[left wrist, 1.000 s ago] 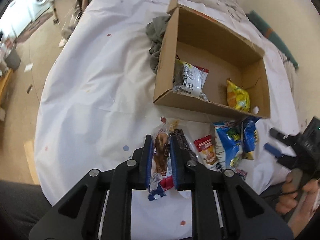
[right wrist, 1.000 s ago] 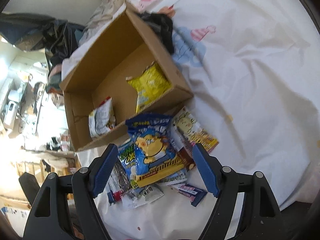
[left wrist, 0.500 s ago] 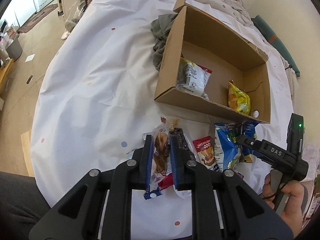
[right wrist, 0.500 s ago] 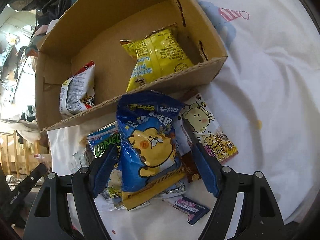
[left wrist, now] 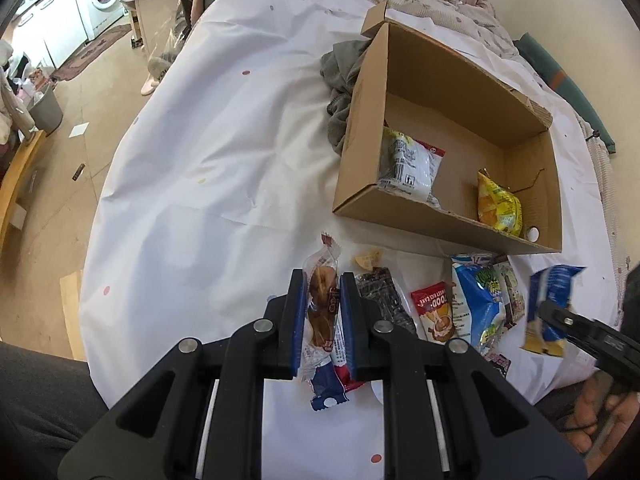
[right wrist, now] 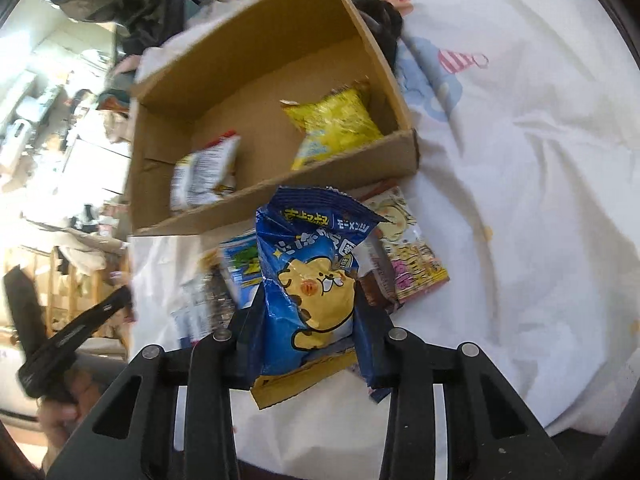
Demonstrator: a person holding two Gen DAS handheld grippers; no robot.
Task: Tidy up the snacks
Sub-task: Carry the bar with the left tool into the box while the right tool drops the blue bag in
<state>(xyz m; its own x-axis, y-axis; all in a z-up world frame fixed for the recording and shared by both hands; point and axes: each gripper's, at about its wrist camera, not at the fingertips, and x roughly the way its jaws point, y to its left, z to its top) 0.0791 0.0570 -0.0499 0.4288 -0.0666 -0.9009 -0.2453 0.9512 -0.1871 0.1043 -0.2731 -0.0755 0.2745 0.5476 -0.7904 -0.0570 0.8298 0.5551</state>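
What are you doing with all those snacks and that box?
A person is sorting snacks with a gripper in each hand. The left gripper is clamped on a wrapped pastry. The right gripper is closing its jaws on a blue bag with a cartoon animal, which sits between them. The cardboard box on the white sheet already holds a white packet and a yellow bag. More snacks lie in front of the box.

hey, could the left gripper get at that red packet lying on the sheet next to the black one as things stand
Probably not yet. The left gripper is shut on a wrapped pastry, so its jaws are full. The red packet itself lies uncovered on the sheet, just past the black packet.
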